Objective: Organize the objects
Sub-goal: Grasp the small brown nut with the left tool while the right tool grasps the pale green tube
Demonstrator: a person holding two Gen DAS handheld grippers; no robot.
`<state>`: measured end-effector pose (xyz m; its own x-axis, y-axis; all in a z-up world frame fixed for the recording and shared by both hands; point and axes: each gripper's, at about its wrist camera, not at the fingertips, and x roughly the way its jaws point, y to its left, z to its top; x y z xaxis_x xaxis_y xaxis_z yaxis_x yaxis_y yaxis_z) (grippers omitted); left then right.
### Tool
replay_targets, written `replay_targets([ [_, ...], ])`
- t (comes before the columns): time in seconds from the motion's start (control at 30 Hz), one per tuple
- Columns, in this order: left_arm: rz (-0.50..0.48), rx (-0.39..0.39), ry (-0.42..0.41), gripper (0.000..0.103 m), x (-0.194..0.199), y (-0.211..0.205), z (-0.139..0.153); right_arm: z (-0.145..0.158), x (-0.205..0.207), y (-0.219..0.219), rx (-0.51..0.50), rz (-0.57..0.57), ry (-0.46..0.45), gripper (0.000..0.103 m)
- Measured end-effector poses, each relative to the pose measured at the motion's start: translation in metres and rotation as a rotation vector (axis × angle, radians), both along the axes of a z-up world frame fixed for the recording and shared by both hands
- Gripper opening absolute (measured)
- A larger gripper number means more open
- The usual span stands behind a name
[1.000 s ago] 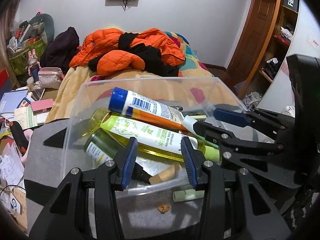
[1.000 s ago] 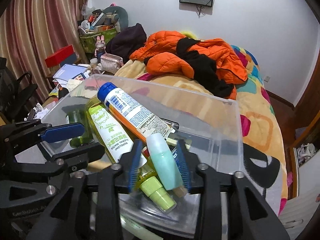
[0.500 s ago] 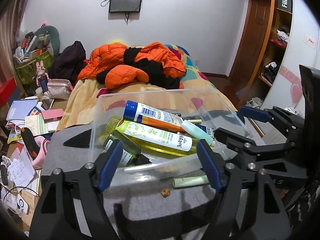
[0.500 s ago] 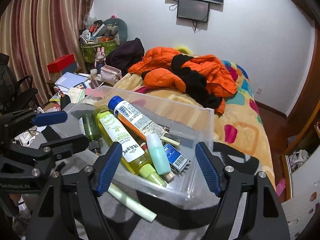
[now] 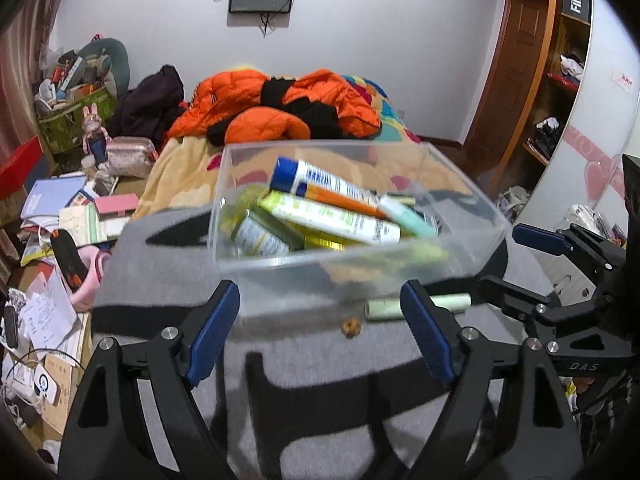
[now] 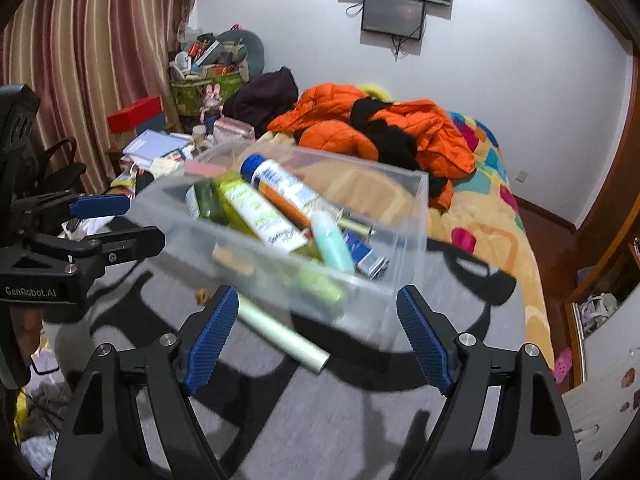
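Observation:
A clear plastic bin (image 5: 224,208) stands on a grey cloth. It holds a white tube with a blue cap (image 5: 320,180), a yellow-green bottle (image 5: 332,216), a dark green bottle (image 5: 260,236) and a pale mint bottle (image 5: 408,216). A pale green tube (image 5: 420,304) lies outside, against the bin's near wall. My left gripper (image 5: 320,320) hangs just short of the bin (image 6: 412,216), its jaws opening with nothing between them. My right gripper (image 6: 318,320) is beside it over the green tube (image 6: 280,332), its jaws also opening and holding nothing.
Behind the bin is a bed with an orange jacket (image 5: 280,108). Papers, boxes and a pink case (image 5: 128,152) crowd the left side. A small brown crumb (image 5: 351,326) lies on the cloth. Wooden shelves (image 5: 560,80) stand at the right.
Both grippers have drawn back from the bin's near wall and their jaws have spread wide. The bin now sits farther ahead in both views.

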<state>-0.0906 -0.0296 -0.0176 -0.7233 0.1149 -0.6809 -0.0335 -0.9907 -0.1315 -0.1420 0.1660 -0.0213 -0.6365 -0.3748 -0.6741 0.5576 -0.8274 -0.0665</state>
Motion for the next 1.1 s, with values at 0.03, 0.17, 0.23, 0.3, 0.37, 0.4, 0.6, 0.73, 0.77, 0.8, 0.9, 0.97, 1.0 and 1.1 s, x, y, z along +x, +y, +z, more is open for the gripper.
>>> replay_targets([
  [0.03, -0.004, 0.001, -0.013, 0.083, 0.000, 0.001, -0.005, -0.004, 0.000, -0.001, 0.002, 0.006, -0.013, 0.079],
  [0.17, -0.016, 0.020, -0.057, 0.073, 0.004, 0.002, -0.020, -0.023, -0.003, -0.006, 0.015, 0.020, -0.061, 0.079],
  [0.23, -0.023, 0.026, -0.076, 0.070, 0.005, 0.002, -0.027, -0.033, -0.007, -0.009, 0.025, 0.028, -0.083, 0.078],
  [0.3, -0.031, 0.028, -0.089, 0.069, 0.006, 0.003, -0.031, -0.041, -0.010, -0.013, 0.038, 0.041, -0.100, 0.078],
  [0.37, -0.039, 0.025, -0.096, 0.069, 0.006, 0.005, -0.035, -0.045, -0.012, -0.017, 0.044, 0.053, -0.108, 0.074],
  [0.4, -0.043, 0.021, -0.100, 0.069, 0.006, 0.007, -0.037, -0.047, -0.014, -0.020, 0.050, 0.061, -0.114, 0.071],
  [0.6, -0.056, 0.011, -0.121, 0.066, 0.000, 0.012, -0.045, -0.057, -0.017, -0.032, 0.088, 0.083, -0.119, 0.053],
  [0.73, -0.063, 0.010, -0.132, 0.059, -0.003, 0.014, -0.050, -0.066, -0.017, -0.037, 0.124, 0.101, -0.134, 0.037],
  [0.77, -0.067, 0.009, -0.134, 0.057, -0.004, 0.015, -0.051, -0.066, -0.017, -0.036, 0.121, 0.103, -0.137, 0.037],
  [0.8, -0.072, 0.007, -0.136, 0.056, -0.005, 0.016, -0.051, -0.065, -0.016, -0.035, 0.114, 0.102, -0.138, 0.035],
  [0.9, -0.096, 0.003, -0.140, 0.044, -0.008, 0.019, -0.052, -0.062, -0.011, -0.029, 0.097, 0.109, -0.153, 0.028],
  [0.97, -0.106, 0.001, -0.141, 0.043, -0.010, 0.022, -0.054, -0.061, -0.007, -0.023, 0.085, 0.115, -0.166, 0.023],
  [1.0, -0.110, 0.002, -0.143, 0.043, -0.011, 0.024, -0.055, -0.061, -0.005, -0.021, 0.081, 0.117, -0.171, 0.020],
  [1.1, -0.115, -0.001, -0.149, 0.043, -0.017, 0.027, -0.058, -0.060, 0.000, -0.015, 0.073, 0.124, -0.189, 0.016],
])
